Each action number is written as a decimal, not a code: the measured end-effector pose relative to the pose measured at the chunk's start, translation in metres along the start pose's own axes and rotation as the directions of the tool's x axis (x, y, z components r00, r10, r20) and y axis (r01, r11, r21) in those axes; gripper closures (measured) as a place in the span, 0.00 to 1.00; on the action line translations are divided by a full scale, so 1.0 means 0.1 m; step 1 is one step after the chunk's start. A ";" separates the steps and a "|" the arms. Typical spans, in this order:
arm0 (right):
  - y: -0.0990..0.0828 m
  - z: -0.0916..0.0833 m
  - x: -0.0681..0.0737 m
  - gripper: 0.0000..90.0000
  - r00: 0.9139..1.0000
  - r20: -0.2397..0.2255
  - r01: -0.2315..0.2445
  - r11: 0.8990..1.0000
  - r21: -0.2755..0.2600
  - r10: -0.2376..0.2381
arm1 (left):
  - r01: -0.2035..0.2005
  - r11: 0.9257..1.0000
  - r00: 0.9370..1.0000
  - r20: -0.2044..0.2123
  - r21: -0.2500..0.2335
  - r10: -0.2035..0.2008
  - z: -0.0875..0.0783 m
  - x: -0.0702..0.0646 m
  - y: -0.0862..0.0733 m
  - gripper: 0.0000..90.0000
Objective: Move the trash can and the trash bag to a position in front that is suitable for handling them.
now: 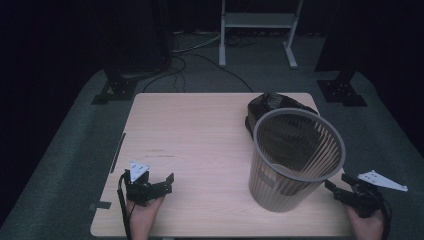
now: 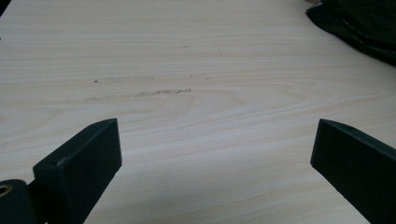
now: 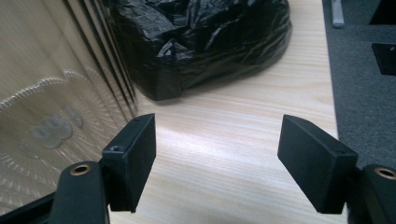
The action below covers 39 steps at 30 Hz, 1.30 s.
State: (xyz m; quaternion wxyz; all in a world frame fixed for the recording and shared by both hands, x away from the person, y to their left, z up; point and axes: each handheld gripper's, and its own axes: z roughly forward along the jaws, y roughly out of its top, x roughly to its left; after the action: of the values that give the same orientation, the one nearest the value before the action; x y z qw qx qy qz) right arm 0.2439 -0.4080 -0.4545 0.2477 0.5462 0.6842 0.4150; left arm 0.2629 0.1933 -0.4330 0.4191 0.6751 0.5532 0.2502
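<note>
My left gripper (image 1: 165,181) rests on the wooden table (image 1: 195,135), well left of the ribbed grey wastebasket (image 1: 295,160), jaws apart with nothing between them. My right gripper (image 1: 336,189) sits just right of the wastebasket's base, jaws also spread and empty. A crumpled black bin bag (image 1: 272,105) lies just behind the wastebasket, touching it.

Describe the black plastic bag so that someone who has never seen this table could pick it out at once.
Start at the light wooden table and find the tall ribbed waste bin standing near its right edge. Directly behind the bin, at the table's far right corner, lies the black plastic bag. It is the one crumpled, glossy black thing on the tabletop, soft and shapeless beside the rigid, pale bin.
</note>
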 end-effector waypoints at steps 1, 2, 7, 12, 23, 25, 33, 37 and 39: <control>0.01 0.00 0.01 0.30 1.000 0.002 0.005 1.000 -0.001 -0.005 | -0.002 1.000 1.000 0.000 -0.001 0.002 -0.01 0.00 0.00 0.01; 0.02 -0.01 0.02 0.30 1.000 0.001 0.009 1.000 -0.005 -0.009 | -0.004 1.000 1.000 0.001 -0.003 0.004 -0.02 -0.01 0.01 0.01; 0.06 0.00 0.04 0.30 1.000 -0.019 -0.010 1.000 -0.012 0.009 | -0.006 1.000 1.000 0.015 0.005 0.006 0.01 -0.03 -0.01 0.01; 0.13 0.01 0.14 0.30 1.000 -0.016 0.011 1.000 -0.003 -0.011 | -0.012 1.000 0.999 0.033 0.013 0.011 0.07 -0.06 0.00 0.01; 0.33 0.07 0.45 0.37 0.992 0.054 0.113 0.993 0.018 -0.114 | -0.013 1.000 0.998 0.061 0.013 0.012 0.09 -0.06 0.01 0.01; 0.35 0.06 0.46 0.38 0.991 0.055 0.118 0.993 0.022 -0.119 | -0.003 1.000 0.998 0.064 0.011 0.003 0.09 -0.04 0.02 0.01; 0.43 0.10 0.64 0.39 0.987 0.043 0.156 0.987 0.024 -0.157 | 0.013 1.000 0.998 0.069 0.002 -0.013 0.07 -0.01 0.02 0.01; 0.46 0.15 0.77 0.39 0.983 0.024 0.182 0.983 0.031 -0.183 | 0.024 1.000 0.998 0.063 -0.004 -0.023 0.04 0.03 0.02 0.01; 0.48 0.17 0.84 0.39 0.980 0.017 0.196 0.980 0.035 -0.197 | 0.025 1.000 0.998 0.062 -0.005 -0.024 0.03 0.03 0.02 0.01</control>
State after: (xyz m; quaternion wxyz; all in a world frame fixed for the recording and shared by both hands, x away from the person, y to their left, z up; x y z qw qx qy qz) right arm 0.2598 -0.3197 -0.4140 0.2855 0.4842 0.7389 0.3716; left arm 0.2679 0.1955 -0.4332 0.4410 0.6746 0.5473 0.2254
